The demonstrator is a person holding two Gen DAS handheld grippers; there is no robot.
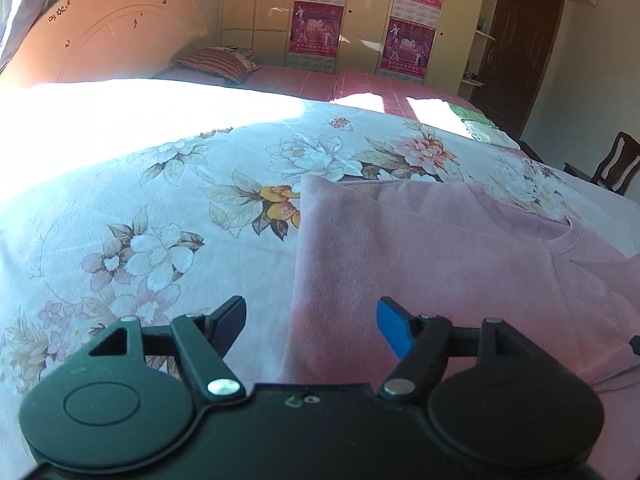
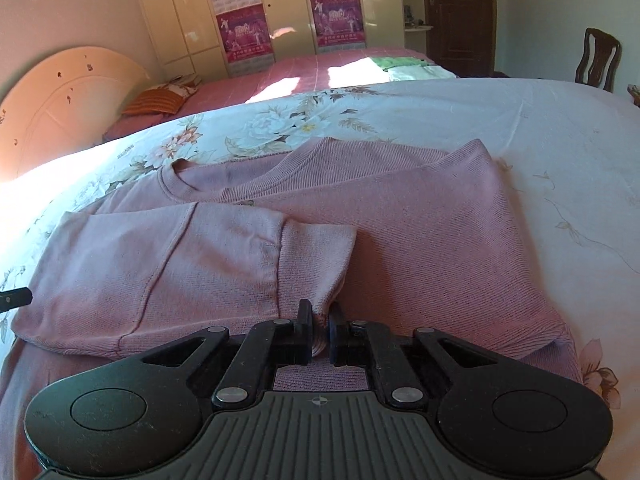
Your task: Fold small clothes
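Note:
A pink knit sweater (image 2: 400, 216) lies flat on the floral bedsheet (image 2: 540, 128), its sides folded inward. My right gripper (image 2: 321, 330) is shut on the cuff of a sleeve (image 2: 312, 248) that lies folded across the sweater's body. In the left wrist view the same sweater (image 1: 420, 248) fills the right half. My left gripper (image 1: 312, 326) is open and empty, just above the sweater's left folded edge. A tip of the left gripper (image 2: 16, 298) shows at the left edge of the right wrist view.
The floral bedsheet (image 1: 160, 208) spreads wide to the left, partly in bright sunlight. A second bed with a pink cover (image 2: 312, 68), a striped pillow (image 1: 218, 62) and folded green clothes (image 1: 480, 124) lies behind. A headboard (image 1: 120, 36), wardrobes (image 2: 280, 8) and a wooden chair (image 2: 598, 60) stand beyond.

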